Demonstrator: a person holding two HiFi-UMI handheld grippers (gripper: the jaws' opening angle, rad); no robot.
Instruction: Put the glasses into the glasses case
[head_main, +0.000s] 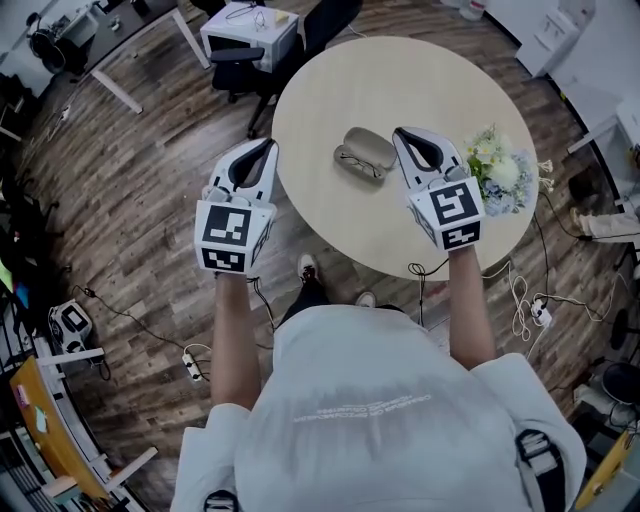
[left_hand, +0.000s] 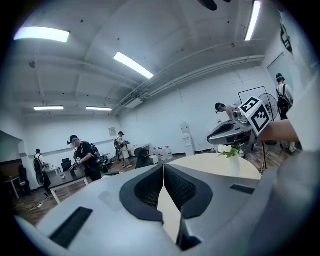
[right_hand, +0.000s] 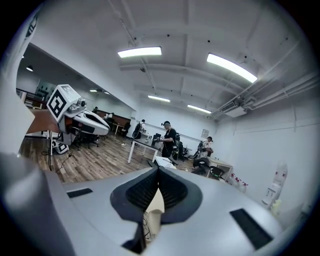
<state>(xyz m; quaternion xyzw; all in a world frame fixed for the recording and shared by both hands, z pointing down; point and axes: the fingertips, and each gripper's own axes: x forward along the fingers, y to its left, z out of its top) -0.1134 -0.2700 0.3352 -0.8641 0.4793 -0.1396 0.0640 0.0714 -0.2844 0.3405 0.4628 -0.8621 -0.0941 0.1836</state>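
Both grippers are hovering closed and empty, one on each side of the glasses case.

In the head view, the left gripper (head_main: 268, 148) is hanging at the left edge of the round table (head_main: 340, 90), centre-left of the frame. The right gripper (head_main: 400, 133) is hanging above the tabletop at centre-right, just beside the glasses case (head_main: 366, 145). The case is lying open mid-frame, with the glasses (head_main: 360, 164) resting at its lower edge; whether they are inside it or against it cannot be told. Flowers (head_main: 497, 168) are standing at the table's right edge. In each gripper's own view the jaw tips are meeting with nothing between them.
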